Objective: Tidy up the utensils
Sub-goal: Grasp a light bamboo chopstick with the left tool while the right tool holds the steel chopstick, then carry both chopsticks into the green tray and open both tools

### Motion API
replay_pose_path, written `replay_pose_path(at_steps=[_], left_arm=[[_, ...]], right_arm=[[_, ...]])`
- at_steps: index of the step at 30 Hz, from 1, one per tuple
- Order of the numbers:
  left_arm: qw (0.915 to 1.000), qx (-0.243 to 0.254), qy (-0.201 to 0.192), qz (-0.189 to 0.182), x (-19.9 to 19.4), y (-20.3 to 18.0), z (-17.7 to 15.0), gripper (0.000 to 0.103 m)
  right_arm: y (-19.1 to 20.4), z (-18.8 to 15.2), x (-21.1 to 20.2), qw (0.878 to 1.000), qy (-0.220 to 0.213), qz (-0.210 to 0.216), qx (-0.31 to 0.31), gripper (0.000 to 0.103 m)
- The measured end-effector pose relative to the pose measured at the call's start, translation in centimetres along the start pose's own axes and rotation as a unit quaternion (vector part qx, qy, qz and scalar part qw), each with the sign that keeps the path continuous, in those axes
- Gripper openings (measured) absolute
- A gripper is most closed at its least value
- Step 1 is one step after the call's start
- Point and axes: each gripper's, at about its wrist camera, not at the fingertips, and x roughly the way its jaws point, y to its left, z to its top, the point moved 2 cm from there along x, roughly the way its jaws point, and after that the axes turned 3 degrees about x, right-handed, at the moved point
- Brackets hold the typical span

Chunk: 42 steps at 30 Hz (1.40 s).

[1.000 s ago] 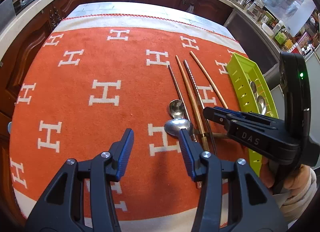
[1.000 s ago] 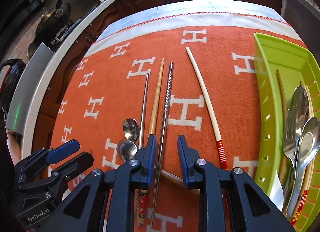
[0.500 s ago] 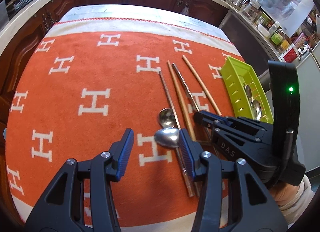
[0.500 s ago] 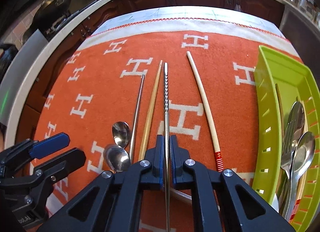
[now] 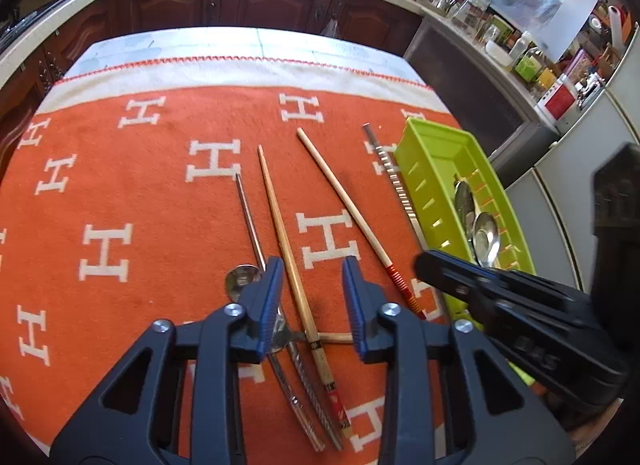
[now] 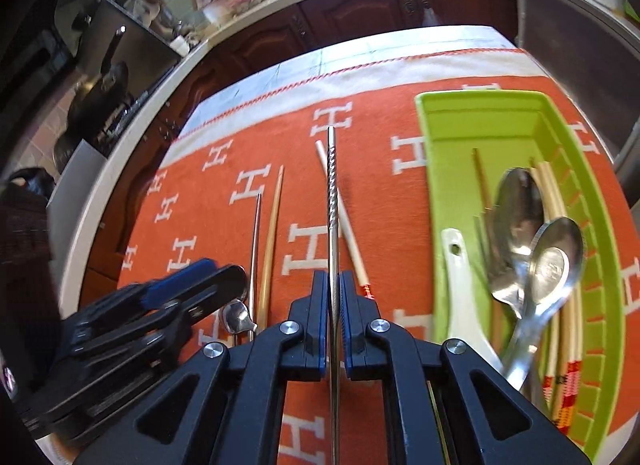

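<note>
Clamping twisted steel chopstick (image 6: pixel 332 201), right gripper (image 6: pixel 331 319) held it raised beside green tray (image 6: pixel 452 117), above orange blanket (image 6: pixel 192 249). Left gripper (image 5: pixel 313 299) gaped, empty, over loose pile. Left view alone showed pile's near ends: second twisted steel chopstick (image 5: pixel 312 389), smooth steel chopstick (image 5: pixel 250 221), two wooden chopsticks, small spoon (image 5: pixel 241 279). Right view alone showed tray contents: two steel spoons, white ceramic spoon (image 6: pixel 460 285), several wooden chopsticks, exact count unclear.
</note>
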Motion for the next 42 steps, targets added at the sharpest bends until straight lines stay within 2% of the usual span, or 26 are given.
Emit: replay_pose_path(at_steps=[3,14,17,19,22,28,34,38,42], left_arm=[[0.9999,-0.004,0.013,0.008,1.3,-0.1,-0.1,0.02],[0.9982,-0.005,0.044,0.039,4.1,-0.2,-0.6,0.019],[0.9963,0.02,0.038,0.075,4.6,-1.1,-0.5,0.015],[0.9918,0.045,0.035,0.114,5.0,-2.0,-0.6,0.006],[0.9895,0.052,0.042,0.128,5.2,-2.8,-0.5,0.004],[0.9947,0.006,0.07,0.076,3.9,-2.8,0.2,0.004],[0.9979,-0.02,0.058,0.017,-0.1,-4.3,1.8,0.004],[0.9985,-0.017,0.047,-0.023,-2.5,-6.4,3.1,0.004],[0.9971,-0.004,0.053,-0.054,-2.5,-9.7,4.2,0.004]], right_arm=[[-0.8,-0.3,-1.0,1.0,-0.005,0.006,0.011,0.006],[-2.4,-1.3,-2.8,0.999,-0.012,0.024,0.024,0.005],[-2.4,-1.5,-2.8,0.999,-0.012,0.027,0.025,0.005],[-2.5,-1.6,-2.8,0.999,-0.012,0.029,0.028,0.005],[-2.8,-2.0,-3.2,0.999,-0.012,0.03,0.031,0.005],[-3.5,-2.4,-5.2,0.998,-0.026,0.034,0.04,0.005],[-5.5,-2.7,-8.3,0.996,-0.046,0.036,0.062,0.005],[-7.5,-3.0,-10.2,0.995,-0.058,0.024,0.081,0.006],[-9.5,-3.1,-11.4,0.994,-0.062,0.004,0.091,0.006]])
